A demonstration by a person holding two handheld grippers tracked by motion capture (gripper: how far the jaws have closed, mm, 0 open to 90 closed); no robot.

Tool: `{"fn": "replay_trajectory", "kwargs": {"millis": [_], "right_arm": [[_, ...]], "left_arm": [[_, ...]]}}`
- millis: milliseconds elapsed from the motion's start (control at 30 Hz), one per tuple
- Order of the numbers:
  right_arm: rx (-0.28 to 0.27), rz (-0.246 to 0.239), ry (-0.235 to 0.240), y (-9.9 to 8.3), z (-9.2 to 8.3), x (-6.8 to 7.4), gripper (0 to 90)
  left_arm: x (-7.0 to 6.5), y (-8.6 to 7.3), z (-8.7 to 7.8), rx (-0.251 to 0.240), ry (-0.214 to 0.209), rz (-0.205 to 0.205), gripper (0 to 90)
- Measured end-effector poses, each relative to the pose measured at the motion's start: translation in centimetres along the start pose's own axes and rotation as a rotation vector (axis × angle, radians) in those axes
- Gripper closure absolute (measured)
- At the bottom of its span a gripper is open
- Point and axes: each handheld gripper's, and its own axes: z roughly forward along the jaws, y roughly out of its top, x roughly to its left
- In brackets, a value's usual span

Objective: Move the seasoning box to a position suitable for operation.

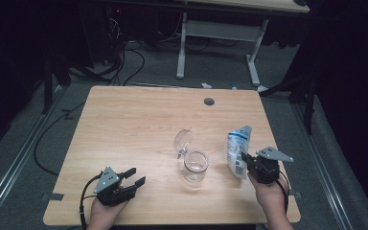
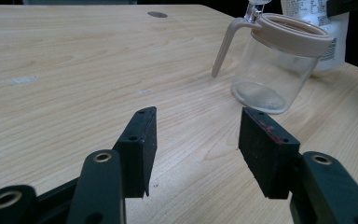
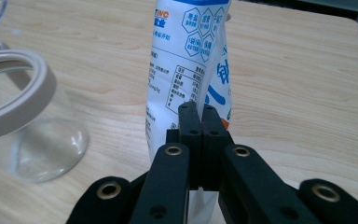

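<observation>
The room is dark, with a grey floor, black cables (image 1: 124,62) on it and the white legs of another desk (image 1: 218,36) at the back. In the middle stands a light wooden table (image 1: 134,124) with a small round grey hole (image 1: 209,101) near its far edge.

The left gripper (image 1: 133,178) sits low over the near left part of the table. Its two black jaws stand wide apart, with just bare wood between them. In the left gripper view (image 2: 196,135) the glass jar (image 2: 279,70) stands ahead and to the right of these tongs, well apart from them.

The right gripper (image 1: 246,161) is squeezed tight on the blue and white bag (image 1: 238,151), which stands tall in front of it. In the right gripper view (image 3: 199,122) the jaws pinch the bag (image 3: 186,65) near its lower part. The jar (image 1: 195,166) stands just to the left of these tongs, with its clear lid (image 1: 183,140) flipped up behind it and a beige ring (image 3: 18,100) around its mouth.

The print on the bag is too small to read. The top of the bag is cut off in the right gripper view, and so is the jar's lid in the left gripper view. It is hard to tell if the bag touches the table
</observation>
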Motion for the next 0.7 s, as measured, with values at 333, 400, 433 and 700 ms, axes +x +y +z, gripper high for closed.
{"fn": "replay_trajectory", "kwargs": {"millis": [333, 400, 433, 700], "right_arm": [[0.103, -0.026, 0.06, 1.5, -1.0, 0.3, 90.0], [0.115, -0.018, 0.065, 1.8, -1.2, 0.2, 90.0], [0.126, -0.014, 0.066, 1.9, -1.3, 0.1, 90.0], [0.212, -0.03, 0.05, 2.4, -1.4, -0.2, 90.0]], "left_arm": [[-0.2, -0.2, 0.2, 0.004, 0.022, -0.001, 46.9], [-0.1, -0.3, 0.2, 0.007, 0.027, -0.004, 46.9], [-0.1, -0.2, 0.1, 0.007, 0.028, -0.004, 46.9], [-0.2, -0.3, 0.1, 0.007, 0.029, 0.0, 46.9]]}}
